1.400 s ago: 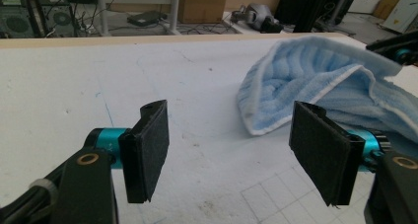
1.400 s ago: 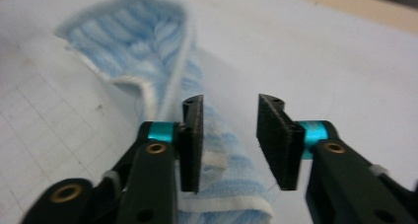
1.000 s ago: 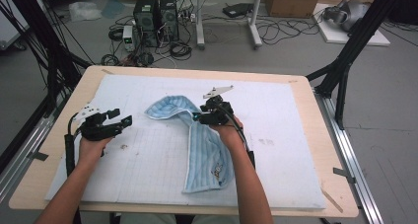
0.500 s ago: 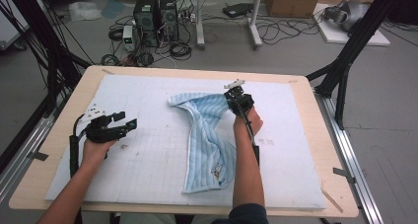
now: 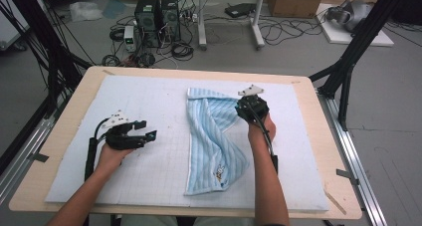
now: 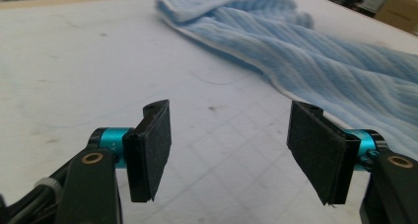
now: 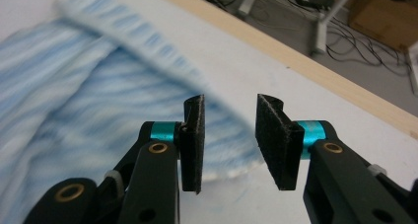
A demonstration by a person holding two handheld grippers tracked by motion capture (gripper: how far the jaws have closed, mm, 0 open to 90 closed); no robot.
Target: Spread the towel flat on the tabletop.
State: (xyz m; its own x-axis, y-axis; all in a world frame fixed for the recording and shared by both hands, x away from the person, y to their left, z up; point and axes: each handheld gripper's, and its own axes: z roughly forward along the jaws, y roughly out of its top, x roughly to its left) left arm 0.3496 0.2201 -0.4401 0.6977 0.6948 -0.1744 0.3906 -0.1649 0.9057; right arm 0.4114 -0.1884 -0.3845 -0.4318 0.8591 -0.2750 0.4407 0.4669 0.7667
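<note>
Right gripper view: towel (image 7: pixel 88 86) just beyond parted jaws, not btwn

Even, diffuse overhead light is falling across the table; shadows are lying faint, with no glare. In the right gripper view, the blue towel (image 7: pixel 98 100) beyond the jaws is smearing with motion blur; elsewhere focus is holding.

A light blue towel (image 5: pixel 211 136) with fine white stripes lies on the white mat, a little right of the frame's centre in the high view. It runs lengthwise from upper centre down toward the lower middle, its upper part folded over in loose diagonal creases. A small embroidered figure marks its lower right corner, which lies flat.
</note>
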